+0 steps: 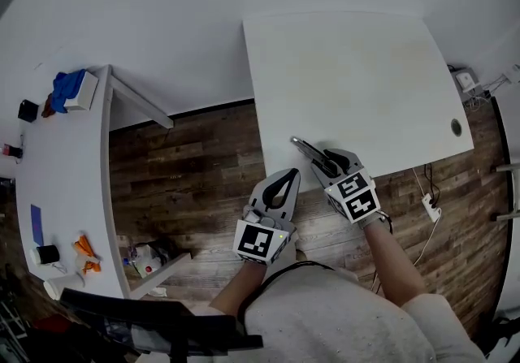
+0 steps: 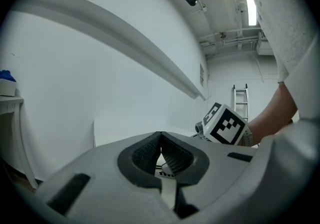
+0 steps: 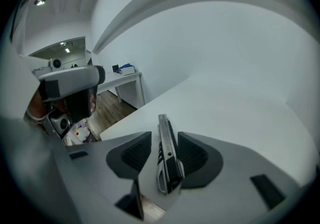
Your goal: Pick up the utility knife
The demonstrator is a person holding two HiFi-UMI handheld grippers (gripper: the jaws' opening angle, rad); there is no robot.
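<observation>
Your slim utility knife (image 3: 167,163) shows a dull silvery metal body with a black ridged plastic grip. The white tabletop (image 3: 240,113) looks smooth and matt. Your right gripper (image 3: 164,138) is matt grey plastic with black ribbed pads (image 3: 136,154). The brown plank floor (image 1: 187,166) is grainy wood.

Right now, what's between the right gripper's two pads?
The utility knife, lying flat on the white table near its edge; the pads don't clamp it. Clearest in the right gripper view.
</observation>
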